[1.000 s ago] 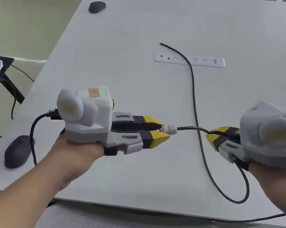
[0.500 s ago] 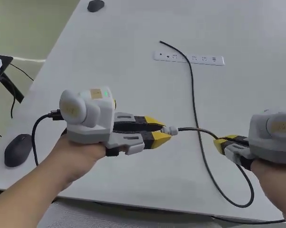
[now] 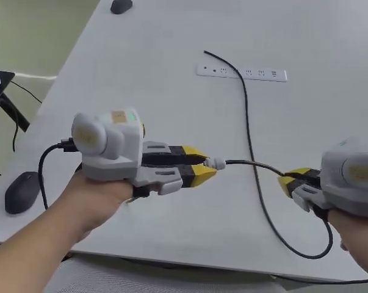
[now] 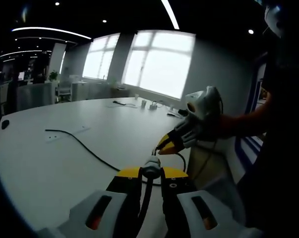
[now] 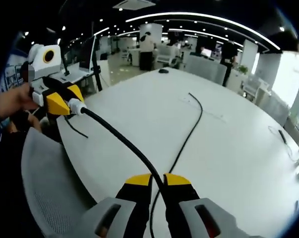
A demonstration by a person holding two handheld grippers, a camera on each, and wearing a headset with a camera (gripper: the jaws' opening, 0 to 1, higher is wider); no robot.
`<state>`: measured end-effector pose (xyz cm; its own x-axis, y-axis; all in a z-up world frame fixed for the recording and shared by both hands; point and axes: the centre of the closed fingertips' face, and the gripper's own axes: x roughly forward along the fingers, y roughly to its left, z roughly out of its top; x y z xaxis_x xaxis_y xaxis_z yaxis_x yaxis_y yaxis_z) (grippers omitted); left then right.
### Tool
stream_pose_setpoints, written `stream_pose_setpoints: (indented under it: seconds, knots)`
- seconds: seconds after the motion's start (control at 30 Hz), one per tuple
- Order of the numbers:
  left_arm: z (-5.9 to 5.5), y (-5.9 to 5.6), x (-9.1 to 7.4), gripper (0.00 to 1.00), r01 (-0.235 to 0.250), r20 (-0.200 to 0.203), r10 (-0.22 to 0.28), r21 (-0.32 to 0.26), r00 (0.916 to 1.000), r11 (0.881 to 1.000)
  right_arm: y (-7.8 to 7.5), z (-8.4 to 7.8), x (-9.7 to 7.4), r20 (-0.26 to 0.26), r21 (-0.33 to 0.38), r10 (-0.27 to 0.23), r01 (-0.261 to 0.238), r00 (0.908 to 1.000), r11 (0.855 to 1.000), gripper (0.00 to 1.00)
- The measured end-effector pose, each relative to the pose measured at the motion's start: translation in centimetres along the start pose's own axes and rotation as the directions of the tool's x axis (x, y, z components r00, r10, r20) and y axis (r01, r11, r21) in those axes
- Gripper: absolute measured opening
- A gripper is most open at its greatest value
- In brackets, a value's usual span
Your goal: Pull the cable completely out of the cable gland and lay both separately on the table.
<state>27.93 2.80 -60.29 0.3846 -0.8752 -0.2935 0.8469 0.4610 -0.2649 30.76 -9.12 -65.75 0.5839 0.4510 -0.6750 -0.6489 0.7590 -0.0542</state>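
Two grippers share one line, and the pull turns on that line. On the left gripper (image 3: 203,168) the fingers (image 3: 199,177) are clamped on the gland (image 3: 215,163), whose white nose sticks out past the tips toward 3 o'clock in the head view. In the left gripper view a black strand runs back between those fingers behind the gland, so I judge the cable (image 3: 251,163) is not yet out.

From the gland the cable leaves at 3 o'clock, dipping slightly toward 4. It reaches the right gripper (image 3: 288,181), whose fingers (image 3: 296,174) are closed on it with the tips facing 9 o'clock. Both grippers and the held stretch hang in the air above the near part of the worktop (image 3: 171,91). Past the right fingers the cable drops in a loop toward 6 o'clock. It then lies on the worktop running up toward 12 and crosses the power strip (image 3: 241,72).

The gland's long axis and the nearly straight stretch lie on one 9-to-3 line, with the gland at the 9 end and the right fingers at the 3 end, near but apart. The pull should probably go straight along that line, with the right gripper moving toward 3 and the left holding firm. A pull off that axis would likely bind the cable in the gland.
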Motion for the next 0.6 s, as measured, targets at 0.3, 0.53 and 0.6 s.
stream_pose_setpoints:
  seconds: [0.3,0.53,0.6]
  knots:
    - [0.1,0.2,-0.2,0.15,-0.008,-0.002,0.008,0.009,1.0000,1.000,4.3,3.8,-2.3,0.041,-0.258,0.063,-0.051,0.9971,0.965,0.16]
    - [-0.3,-0.1,-0.1,0.15,0.002,-0.023,-0.001,0.033,0.9997,0.999,7.5,6.9,-0.9,0.031,-0.434,0.112,-0.087,0.9932,0.897,0.14]
    - [-0.2,-0.2,-0.2,0.15,0.001,-0.017,-0.001,0.030,0.9998,1.000,8.1,6.8,-0.6,0.015,-0.445,0.123,-0.103,0.9923,0.890,0.13]
